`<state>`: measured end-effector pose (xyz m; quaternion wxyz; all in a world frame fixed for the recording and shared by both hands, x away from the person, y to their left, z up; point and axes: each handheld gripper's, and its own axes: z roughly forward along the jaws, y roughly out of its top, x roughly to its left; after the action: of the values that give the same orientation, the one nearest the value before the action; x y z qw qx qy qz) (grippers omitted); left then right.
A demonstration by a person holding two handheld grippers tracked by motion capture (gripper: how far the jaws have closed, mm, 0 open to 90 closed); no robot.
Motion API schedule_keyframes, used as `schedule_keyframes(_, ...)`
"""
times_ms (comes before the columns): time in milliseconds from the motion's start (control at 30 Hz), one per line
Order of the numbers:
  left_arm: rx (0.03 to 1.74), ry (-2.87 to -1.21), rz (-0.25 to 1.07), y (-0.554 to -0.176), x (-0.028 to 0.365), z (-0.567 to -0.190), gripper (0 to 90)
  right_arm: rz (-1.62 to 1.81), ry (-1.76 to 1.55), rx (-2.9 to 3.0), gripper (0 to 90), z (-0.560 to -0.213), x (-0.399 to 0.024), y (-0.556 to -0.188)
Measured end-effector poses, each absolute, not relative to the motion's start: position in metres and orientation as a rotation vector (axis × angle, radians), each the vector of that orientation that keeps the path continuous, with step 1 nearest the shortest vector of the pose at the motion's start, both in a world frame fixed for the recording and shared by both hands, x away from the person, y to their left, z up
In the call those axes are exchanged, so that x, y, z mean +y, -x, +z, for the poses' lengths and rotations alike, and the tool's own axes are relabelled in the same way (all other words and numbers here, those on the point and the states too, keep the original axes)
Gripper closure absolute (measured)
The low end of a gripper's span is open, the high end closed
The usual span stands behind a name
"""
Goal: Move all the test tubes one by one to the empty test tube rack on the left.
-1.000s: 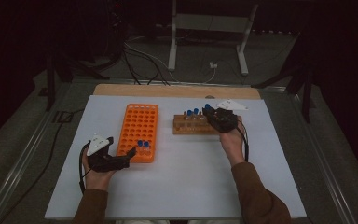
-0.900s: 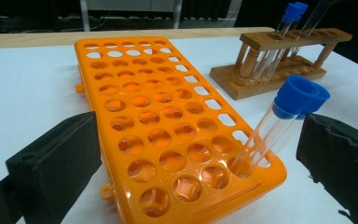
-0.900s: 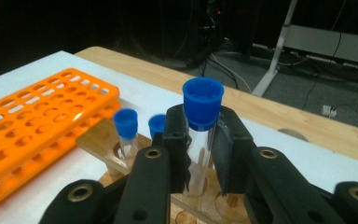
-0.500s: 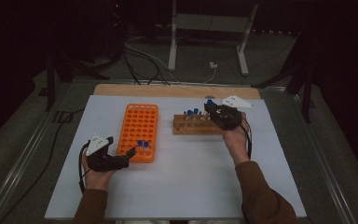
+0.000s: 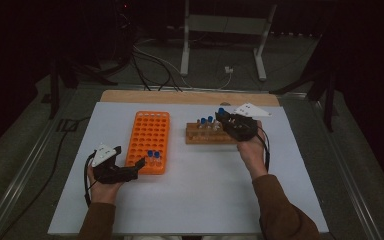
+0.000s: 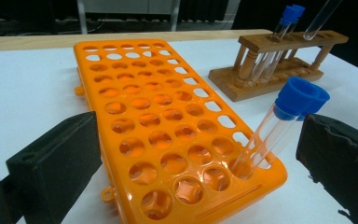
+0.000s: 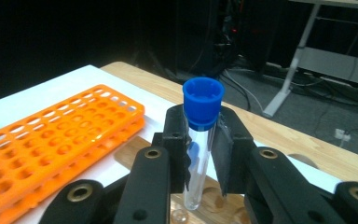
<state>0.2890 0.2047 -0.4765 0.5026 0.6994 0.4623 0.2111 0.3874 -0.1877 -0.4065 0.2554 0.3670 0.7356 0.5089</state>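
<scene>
1. Tube (image 7: 199, 140) with a blue cap is standing upright between the right gripper's (image 7: 200, 154) closed jaws, just above the wooden rack (image 5: 207, 135)
2. Left gripper (image 5: 132, 169) is resting with jaws wide apart, gripping nothing, at the near end of the orange rack (image 6: 135, 107), left of the wooden rack
3. Two capped tubes (image 6: 279, 126) are leaning in the orange rack's near corner

We see a white rectangular tabletop (image 5: 190, 200) with a bare light-wood strip (image 5: 180, 97) along its far edge. Directly on it lie a flat orange plastic tube rack full of round holes (image 5: 147, 135) at left-centre and, just right of it, a brown wooden tube rack (image 5: 205, 137), apart from each other.
</scene>
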Motion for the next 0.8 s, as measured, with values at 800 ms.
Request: schedule_keyframes(800,1.042,-1.658,0.574,-0.295,0.203,-0.451,1.3,1.456,-0.892,2.107,76.3,-0.407,-0.143,-0.375)
